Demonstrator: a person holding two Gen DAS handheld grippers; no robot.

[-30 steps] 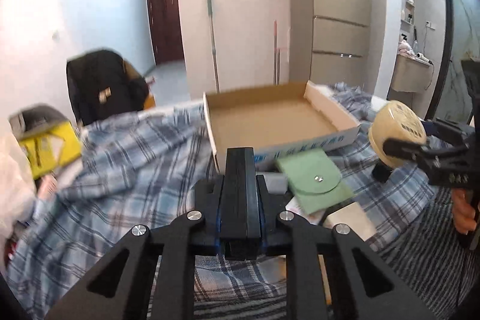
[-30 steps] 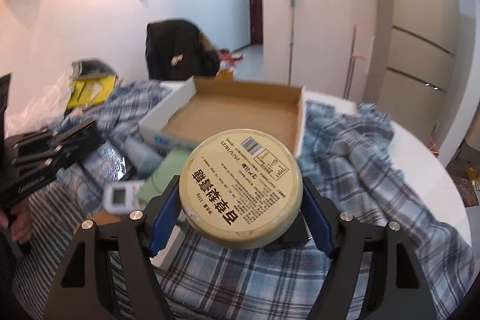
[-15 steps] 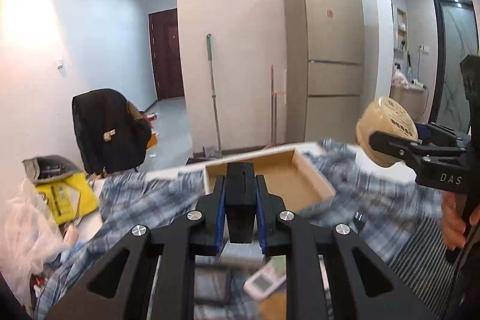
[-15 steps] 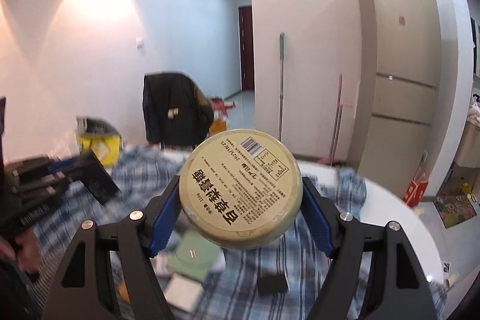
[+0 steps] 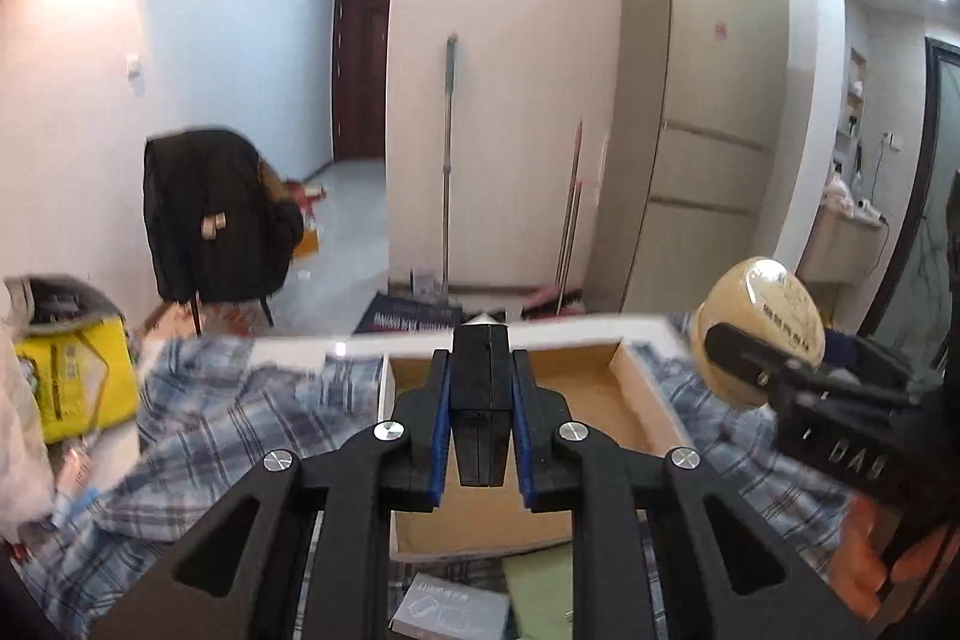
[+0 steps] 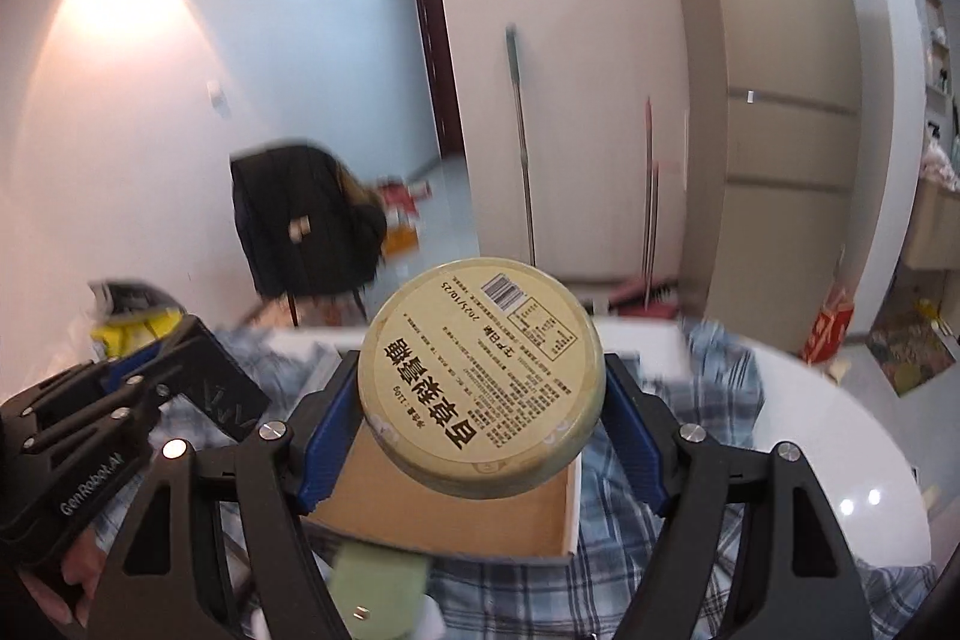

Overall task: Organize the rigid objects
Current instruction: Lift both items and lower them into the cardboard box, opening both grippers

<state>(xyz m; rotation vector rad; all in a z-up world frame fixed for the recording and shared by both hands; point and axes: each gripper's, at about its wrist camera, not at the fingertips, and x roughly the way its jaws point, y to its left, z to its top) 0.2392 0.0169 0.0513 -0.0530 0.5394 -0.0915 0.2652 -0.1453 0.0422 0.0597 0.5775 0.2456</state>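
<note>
1. The round yellow tin [image 6: 480,388] sits clamped between the blue pads of the right gripper [image 6: 480,400], its printed label and barcode facing the right wrist camera. It is held in the air above the open cardboard box [image 6: 456,508].
2. In the left wrist view the same tin [image 5: 759,328] shows from the side, to the right of the box, with the right gripper's black frame wrapped around it and a hand [image 5: 864,574] below.
3. The left gripper [image 5: 480,412] is drawn narrow, its blue pads pressing on a slim black block [image 5: 480,400] that stands upright between them. The block is held above the near half of the cardboard box [image 5: 600,400].
4. From the right wrist view the left gripper [image 6: 198,382] is at the left edge, and the dark flat object in it juts out toward the box.
5. The cardboard box is shallow, brown inside with white outer walls, and appears empty in the parts that can be seen. It lies on a blue plaid cloth [image 5: 240,412] covering a white table [image 6: 840,436].
6. Just in front of the box lie a pale green pouch [image 6: 378,580] and a small grey carton [image 5: 450,610].
7. Further off stand a chair draped in a black coat [image 5: 210,214], a yellow bag [image 5: 78,376], a mop [image 5: 447,160] against the wall and a tall beige refrigerator [image 5: 708,112].
</note>
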